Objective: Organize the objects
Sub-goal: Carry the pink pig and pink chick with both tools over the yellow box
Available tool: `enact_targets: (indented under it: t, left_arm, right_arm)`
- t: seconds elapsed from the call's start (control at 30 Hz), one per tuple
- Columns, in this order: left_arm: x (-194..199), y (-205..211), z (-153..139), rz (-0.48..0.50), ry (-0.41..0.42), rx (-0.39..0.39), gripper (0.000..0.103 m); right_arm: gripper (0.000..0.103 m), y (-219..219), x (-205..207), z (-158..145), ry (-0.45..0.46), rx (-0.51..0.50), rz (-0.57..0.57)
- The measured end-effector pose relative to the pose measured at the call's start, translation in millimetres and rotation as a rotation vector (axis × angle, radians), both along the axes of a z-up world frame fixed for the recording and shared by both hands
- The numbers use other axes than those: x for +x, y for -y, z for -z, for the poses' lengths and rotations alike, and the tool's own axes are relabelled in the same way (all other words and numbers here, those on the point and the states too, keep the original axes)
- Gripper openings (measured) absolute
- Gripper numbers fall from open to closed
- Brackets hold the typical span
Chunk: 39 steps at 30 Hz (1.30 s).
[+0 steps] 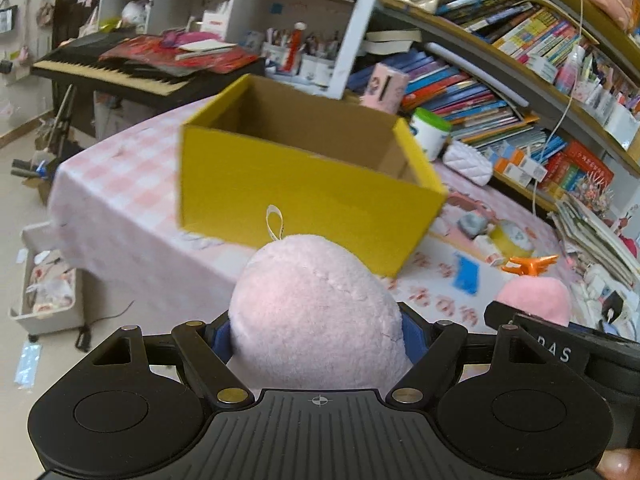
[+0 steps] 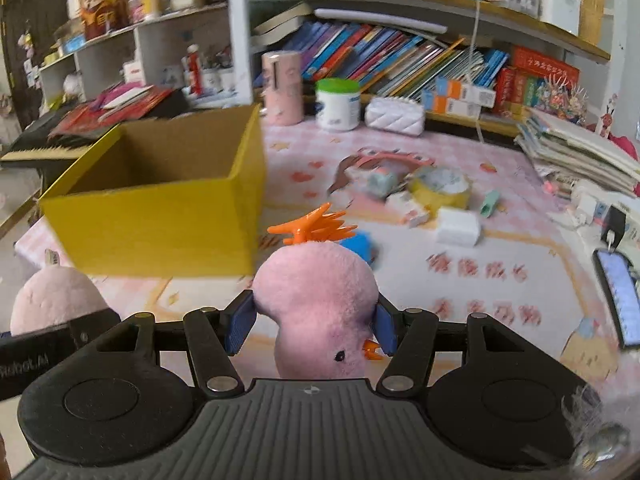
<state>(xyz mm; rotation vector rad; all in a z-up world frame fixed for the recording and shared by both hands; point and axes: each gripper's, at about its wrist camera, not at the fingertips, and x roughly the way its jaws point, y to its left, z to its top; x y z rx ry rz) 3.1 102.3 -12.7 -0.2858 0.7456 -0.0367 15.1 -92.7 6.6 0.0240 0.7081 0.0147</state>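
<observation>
Bookshelves [image 2: 400, 52] crammed with colourful books run along the back of the room, above a table under a pink patterned cloth [image 2: 500, 248] — checked at one end, printed with red characters at the other, too blurred to read. Only the left wrist view shows the electric keyboard [image 1: 116, 74] heaped with red papers and, down on the floor, a white bin [image 1: 44, 292]. Only the right wrist view shows the stack of papers [image 2: 580, 152] at the table's far edge and a lit phone [image 2: 620, 296] lying near it.

Largest on the table is an open yellow cardboard box [image 2: 160, 216], brown inside and seemingly empty, just beyond both grippers. Past it stand a pink cylinder [image 2: 282, 88], a white jar with a green lid [image 2: 337, 105] and a white quilted purse [image 2: 394, 115]. Small clutter lies mid-table: a roll of yellow tape [image 2: 438, 189] and a white block [image 2: 458, 226].

Both jaws grip one plush toy. The left gripper [image 1: 318, 336] clamps the round pale-pink body [image 1: 316, 312], which fills the wide-set jaws; a white loop tag sticks up from it. The right gripper [image 2: 312, 322] pinches the pinker head [image 2: 316, 296] between narrower blue pads — an orange crest, a black eye and an orange beak show here, while the left view catches just the crest and a pink bulge. The toy hangs just short of the box's near wall.

Readable writing is scant: "DAS" on the right gripper's housing, seen from the left.
</observation>
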Motion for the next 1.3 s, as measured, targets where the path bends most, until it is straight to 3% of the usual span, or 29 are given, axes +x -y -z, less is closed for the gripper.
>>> enact_targets:
  t: [0.2,0.5,1.3]
  left_arm:
    - [-26.5,-37.3,2.8,-0.009,-0.013,0.027,0.079]
    - [-50.8,-79.9,4.2,-0.067,-0.016,0.021,0.079]
    - [-43.5,-101.7,-7.1,-0.064,0.054,0.011,0.079]
  right_arm:
    - [0.058,-42.7,-22.5,13.5,-0.06,0.048,-0.026]
    - [0.058,-92.0,-40.8,17.5,-0.093,0.035,-0.102]
    - [0.058,-118.4,-28.4,0.0,-0.053,0.012,-0.121]
